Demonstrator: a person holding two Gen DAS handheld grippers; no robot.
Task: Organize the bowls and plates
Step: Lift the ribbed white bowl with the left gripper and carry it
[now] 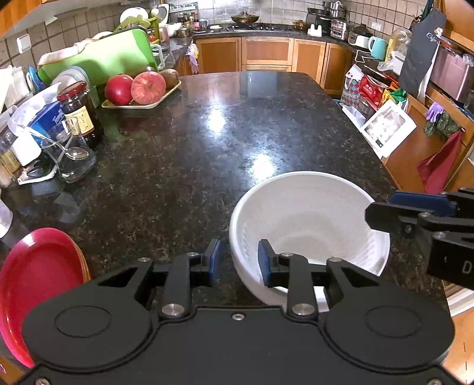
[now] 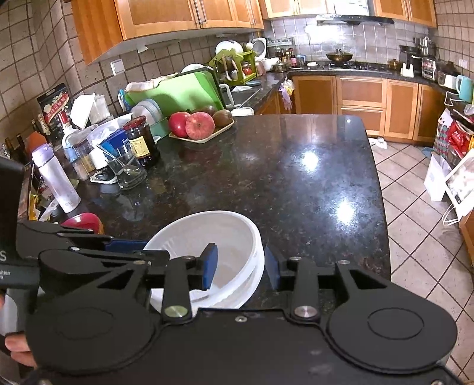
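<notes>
Where each open tool (image 1: 238,260) (image 2: 241,266) straddles its rim, white bowl (image 1: 311,216) on counter (image 1: 207,133).

Kitchen. Landmark: dark speckled granite bench (image 2: 296,183), glossy, with two bright ceiling-light reflections on its top. Beyond the bench's far end, a run of orange-brown wooden base cabinets (image 2: 361,100) under a dark worktop carrying a gas hob (image 2: 355,65) with a wok on it. Above that, a grey-beige tiled wall (image 2: 334,38) and a range hood (image 2: 355,20). Left of the bench, wall cabinets (image 2: 166,14) of the same wood hang over brown tiling with a white wall socket (image 2: 117,67). Right of the bench, floor (image 2: 414,213) of pale square tiles with dark grout, laid diagonally. Further right of the bench, wooden shelving with a dark apron (image 1: 420,50) hanging.
</notes>
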